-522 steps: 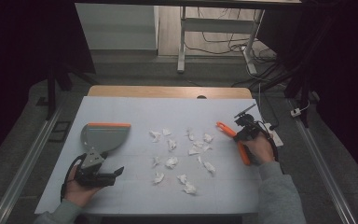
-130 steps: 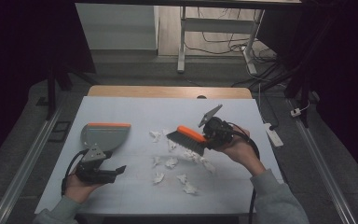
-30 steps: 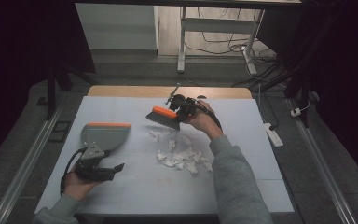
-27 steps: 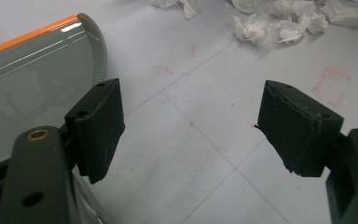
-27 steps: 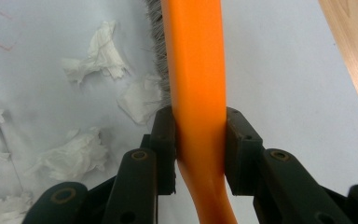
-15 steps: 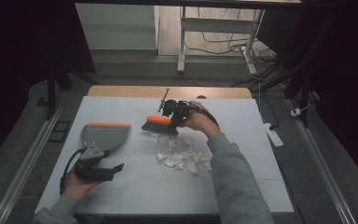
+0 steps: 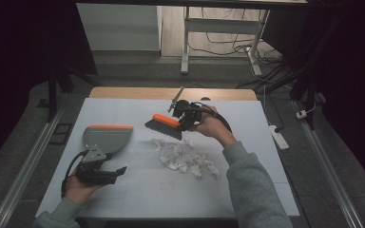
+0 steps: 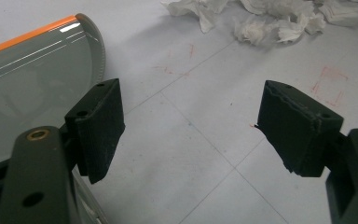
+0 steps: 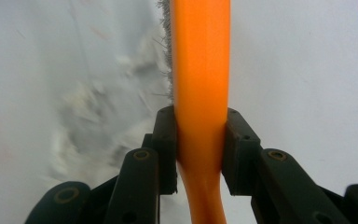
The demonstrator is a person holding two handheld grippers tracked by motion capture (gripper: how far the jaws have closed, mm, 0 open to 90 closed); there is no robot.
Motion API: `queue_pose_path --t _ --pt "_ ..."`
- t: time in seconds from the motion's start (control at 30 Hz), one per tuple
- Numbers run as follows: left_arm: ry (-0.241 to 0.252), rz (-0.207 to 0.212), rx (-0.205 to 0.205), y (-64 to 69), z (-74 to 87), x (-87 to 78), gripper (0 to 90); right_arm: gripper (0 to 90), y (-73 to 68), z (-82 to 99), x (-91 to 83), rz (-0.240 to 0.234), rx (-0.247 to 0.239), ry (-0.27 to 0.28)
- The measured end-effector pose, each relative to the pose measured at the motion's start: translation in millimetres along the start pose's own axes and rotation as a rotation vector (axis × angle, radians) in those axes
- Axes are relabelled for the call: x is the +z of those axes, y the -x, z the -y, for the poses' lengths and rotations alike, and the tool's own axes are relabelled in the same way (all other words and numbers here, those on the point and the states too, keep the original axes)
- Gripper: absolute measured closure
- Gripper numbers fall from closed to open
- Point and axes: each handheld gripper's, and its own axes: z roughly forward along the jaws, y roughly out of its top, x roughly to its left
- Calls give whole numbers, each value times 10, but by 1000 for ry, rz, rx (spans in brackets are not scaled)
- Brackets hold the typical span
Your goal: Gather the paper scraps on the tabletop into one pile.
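A hand brush (image 7: 163,125) with an orange back and dark bristles hangs over the far middle of the white table (image 7: 171,194). My right gripper (image 7: 186,116) is shut on its orange handle (image 9: 200,93), with both pads pressed on it. Just below the brush lies a pile of crumpled white paper scraps (image 7: 184,156). A grey dustpan (image 7: 105,137) with an orange lip lies at the left. My left gripper (image 7: 115,173) rests on the table beside it, near the front edge. In the left gripper view its jaws (image 8: 191,126) stand wide open with nothing between them, the dustpan (image 8: 28,84) to their left and the scraps (image 8: 270,23) ahead.
A white power strip (image 7: 278,136) lies off the table's right edge. A wooden strip (image 7: 171,93) runs along the far edge. Metal rails flank the table on both sides. Faint red marks show on the table surface (image 8: 328,84).
The scraps, once scattered, lie gathered in one pile. The right gripper with the brush has moved from the pile toward the far middle and lifted slightly. The left gripper has stayed put.
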Motion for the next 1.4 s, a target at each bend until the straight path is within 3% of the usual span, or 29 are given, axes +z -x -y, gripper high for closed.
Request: queue_pose_path --t 0.2,0.27,0.37,0.47,0.6,0.63,0.7,0.77,0.87,0.93,1.0,1.07,1.17,1.4 --pt "0 -5 -4 -12 3 -9 238 699 -223 -19 6 -115 122 56" --pt "2 -5 -5 -13 5 -13 238 699 -308 -19 51 -168 193 75" --pt "3 -5 -4 -14 5 -18 238 699 -469 -49 119 -202 292 37" --pt "4 -3 1 -5 4 -16 238 699 -589 -96 193 -223 353 -5" --pt "8 0 8 12 3 -24 239 699 -630 -153 393 -222 385 -68" --pt "8 -1 7 11 6 -28 238 699 -635 -164 442 -211 394 -90" --pt "10 -2 4 1 13 -35 238 699 -621 -153 490 -144 385 -139" --pt "12 -2 0 -11 17 -38 239 699 -542 -84 464 -147 417 -139" --pt "9 0 0 -14 15 -27 239 699 -436 48 374 -71 429 -167" --pt "6 -1 5 -5 11 -19 239 699 -380 133 318 -62 449 -164" --pt "5 -1 7 3 6 -16 239 699 -354 188 268 -56 457 -147" --pt "2 -1 8 4 1 -12 239 699 -362 196 201 -83 487 -105" --pt "0 -2 6 7 -2 -1 238 699 -359 176 99 -102 486 -35" --pt "-1 -4 6 4 1 1 238 699 -272 -33 22 -71 500 43"
